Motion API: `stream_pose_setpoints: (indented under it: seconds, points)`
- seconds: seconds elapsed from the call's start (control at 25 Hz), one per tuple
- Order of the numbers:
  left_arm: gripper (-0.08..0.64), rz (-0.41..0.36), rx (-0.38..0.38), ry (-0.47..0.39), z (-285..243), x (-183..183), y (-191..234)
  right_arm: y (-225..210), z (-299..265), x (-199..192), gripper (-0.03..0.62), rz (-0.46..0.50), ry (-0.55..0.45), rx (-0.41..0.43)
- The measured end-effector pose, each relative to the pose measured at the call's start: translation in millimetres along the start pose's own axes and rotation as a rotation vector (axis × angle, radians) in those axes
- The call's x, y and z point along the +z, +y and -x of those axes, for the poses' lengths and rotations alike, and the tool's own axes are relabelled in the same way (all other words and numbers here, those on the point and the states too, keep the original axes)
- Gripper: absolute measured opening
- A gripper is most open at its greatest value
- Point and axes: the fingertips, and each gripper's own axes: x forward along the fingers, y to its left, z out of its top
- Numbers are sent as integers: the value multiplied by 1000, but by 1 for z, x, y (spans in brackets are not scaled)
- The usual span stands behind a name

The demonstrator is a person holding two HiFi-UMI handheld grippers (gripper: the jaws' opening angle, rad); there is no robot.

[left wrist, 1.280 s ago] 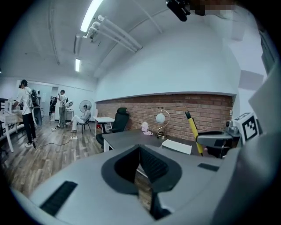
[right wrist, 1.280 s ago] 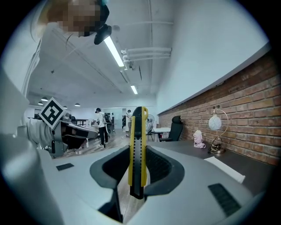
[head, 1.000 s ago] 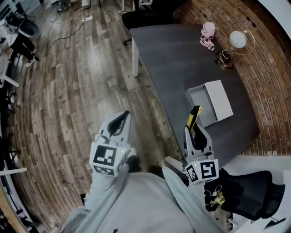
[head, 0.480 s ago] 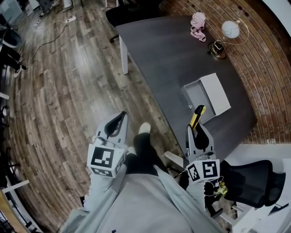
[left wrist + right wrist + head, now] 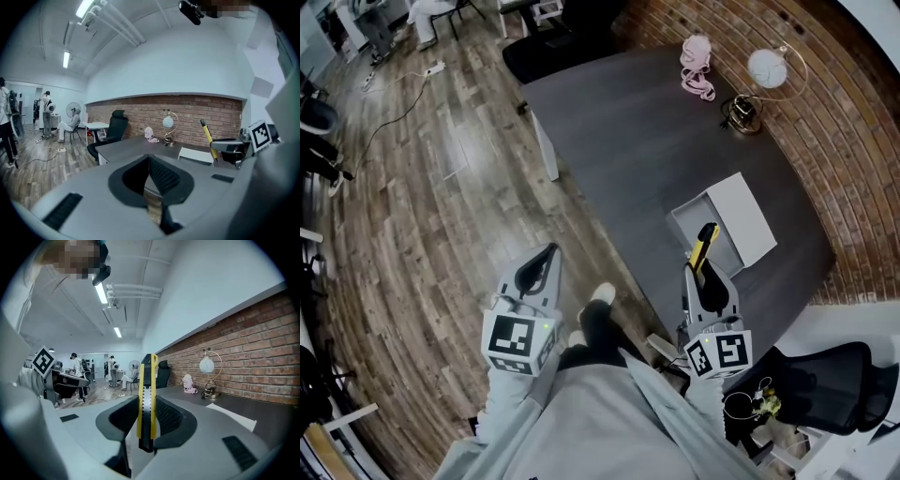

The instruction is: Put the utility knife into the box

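A yellow and black utility knife (image 5: 704, 246) (image 5: 146, 399) stands clamped in my right gripper (image 5: 707, 272), its tip pointing toward the box. The grey open box (image 5: 705, 230) with its white lid (image 5: 742, 216) lies on the dark table (image 5: 628, 122), just past the knife tip. My right gripper hovers at the table's near edge. Over the wooden floor, left of the table, my left gripper (image 5: 536, 272) (image 5: 149, 180) is shut with nothing in it. The knife (image 5: 207, 136) and the white box (image 5: 196, 154) also show in the left gripper view.
A pink object (image 5: 697, 67) and a globe lamp (image 5: 759, 80) stand at the table's far end by the brick wall. One black chair (image 5: 825, 384) is at my right, another (image 5: 553, 42) beyond the table. People (image 5: 47, 119) stand far off in the room.
The view has shifted and the table sits closer. The right gripper with the knife now reaches the near corner of the box. The left gripper stays shut over the floor.
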Motion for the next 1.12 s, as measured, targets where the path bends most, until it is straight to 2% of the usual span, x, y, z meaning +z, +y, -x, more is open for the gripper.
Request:
stream_pose_setpoints:
  seconds: [0.4, 0.68, 1.12]
  points:
    - [20, -67, -167, -2, -123, 57, -29, -94, -33, 14, 127, -28, 7, -167]
    - [20, -128, -279, 5, -193, 81, -75, -159, -26, 13, 127, -62, 1, -278]
    - [20, -209, -459, 20, -260, 102, -134, -208, -8, 9, 127, -103, -2, -428]
